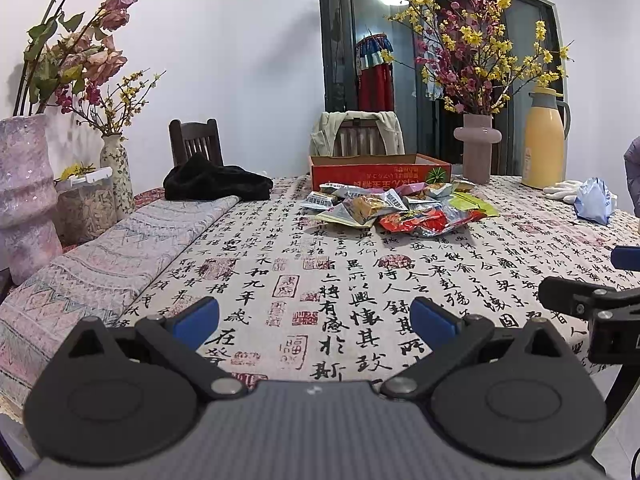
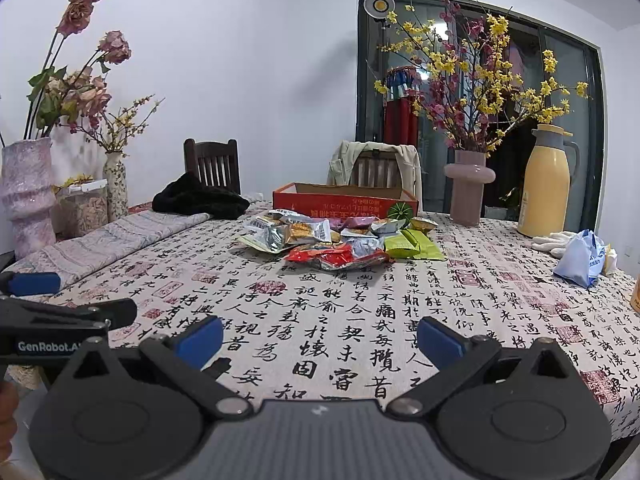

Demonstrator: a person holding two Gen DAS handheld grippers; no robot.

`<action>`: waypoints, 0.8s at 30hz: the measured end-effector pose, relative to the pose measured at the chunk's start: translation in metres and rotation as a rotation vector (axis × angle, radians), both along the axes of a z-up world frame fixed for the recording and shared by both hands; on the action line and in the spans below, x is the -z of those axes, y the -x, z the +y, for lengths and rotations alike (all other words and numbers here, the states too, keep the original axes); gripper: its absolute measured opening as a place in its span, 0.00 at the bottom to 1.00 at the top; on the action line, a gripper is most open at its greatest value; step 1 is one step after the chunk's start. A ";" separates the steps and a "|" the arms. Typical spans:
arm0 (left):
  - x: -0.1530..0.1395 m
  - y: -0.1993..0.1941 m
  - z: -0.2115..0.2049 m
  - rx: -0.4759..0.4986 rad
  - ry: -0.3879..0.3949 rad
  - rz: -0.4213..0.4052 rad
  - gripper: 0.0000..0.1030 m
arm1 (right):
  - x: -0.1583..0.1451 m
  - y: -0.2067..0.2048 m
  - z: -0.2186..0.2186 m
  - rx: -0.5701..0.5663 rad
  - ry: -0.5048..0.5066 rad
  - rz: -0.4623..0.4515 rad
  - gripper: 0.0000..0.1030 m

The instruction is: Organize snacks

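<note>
A heap of snack packets (image 1: pixel 396 210) (image 2: pixel 340 240) in red, silver, green and yellow wrappers lies on the calligraphy tablecloth, far across the table. Right behind it stands a shallow orange cardboard box (image 1: pixel 380 170) (image 2: pixel 344 202) with its top open. My left gripper (image 1: pixel 316 322) hovers over the near part of the table, open, with nothing between its blue pads. My right gripper (image 2: pixel 320 340) is open too, likewise empty, and well short of the heap. Each gripper shows at the edge of the other's view: the right gripper (image 1: pixel 592 304), the left gripper (image 2: pixel 60 312).
A folded patterned cloth (image 1: pixel 120 256) and a black garment (image 1: pixel 216 184) lie at the left. Vases with flowers (image 1: pixel 478 148) (image 2: pixel 28 192), a yellow thermos (image 1: pixel 544 140) (image 2: pixel 546 184), white gloves and a blue bag (image 2: pixel 580 258) stand around. Two chairs are behind the table.
</note>
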State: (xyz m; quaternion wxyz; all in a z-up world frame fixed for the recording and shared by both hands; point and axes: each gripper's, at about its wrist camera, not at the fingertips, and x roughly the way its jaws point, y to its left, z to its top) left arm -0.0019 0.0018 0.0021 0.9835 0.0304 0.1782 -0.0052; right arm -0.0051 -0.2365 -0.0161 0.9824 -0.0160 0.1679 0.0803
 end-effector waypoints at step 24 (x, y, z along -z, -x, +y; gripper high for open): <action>-0.001 0.000 0.000 0.003 -0.001 -0.006 1.00 | -0.001 0.000 -0.001 0.000 -0.001 -0.001 1.00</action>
